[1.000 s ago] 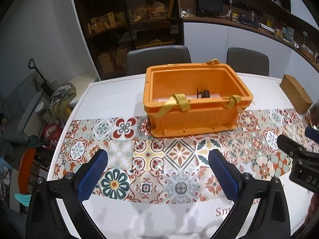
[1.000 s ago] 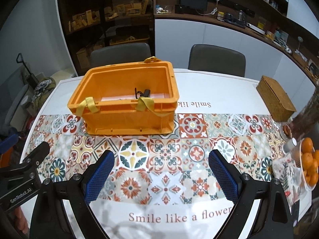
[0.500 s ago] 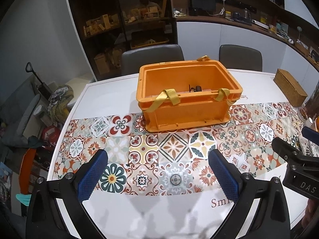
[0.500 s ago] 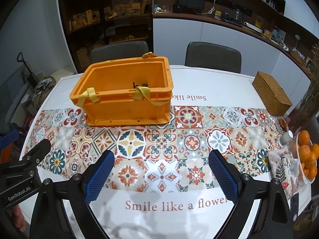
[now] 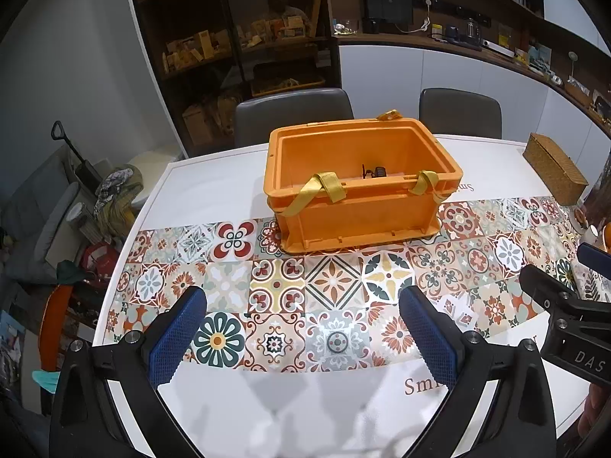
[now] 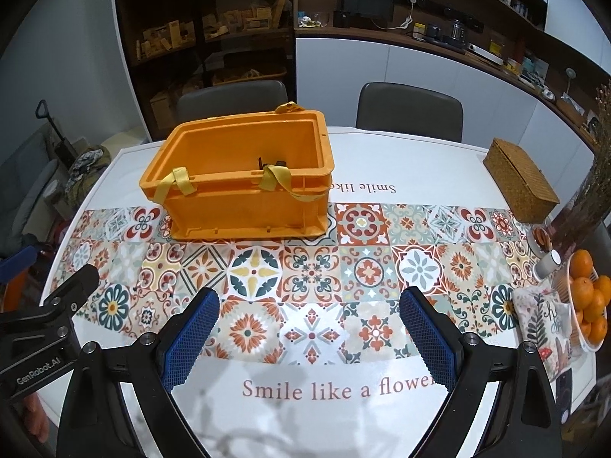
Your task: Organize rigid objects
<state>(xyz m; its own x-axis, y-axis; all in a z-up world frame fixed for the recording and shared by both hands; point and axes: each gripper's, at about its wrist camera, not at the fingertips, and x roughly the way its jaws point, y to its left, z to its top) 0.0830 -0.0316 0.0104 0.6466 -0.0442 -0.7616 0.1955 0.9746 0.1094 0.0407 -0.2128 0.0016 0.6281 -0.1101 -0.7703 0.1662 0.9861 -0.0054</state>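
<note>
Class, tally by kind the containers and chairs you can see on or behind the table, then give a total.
Orange crate: 1
Wicker box: 1
Bowl of oranges: 1
Chairs: 2
Total: 5

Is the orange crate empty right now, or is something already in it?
Not empty. The orange crate stands upright and open-topped, with a small dark object inside; what it is cannot be told.
</note>
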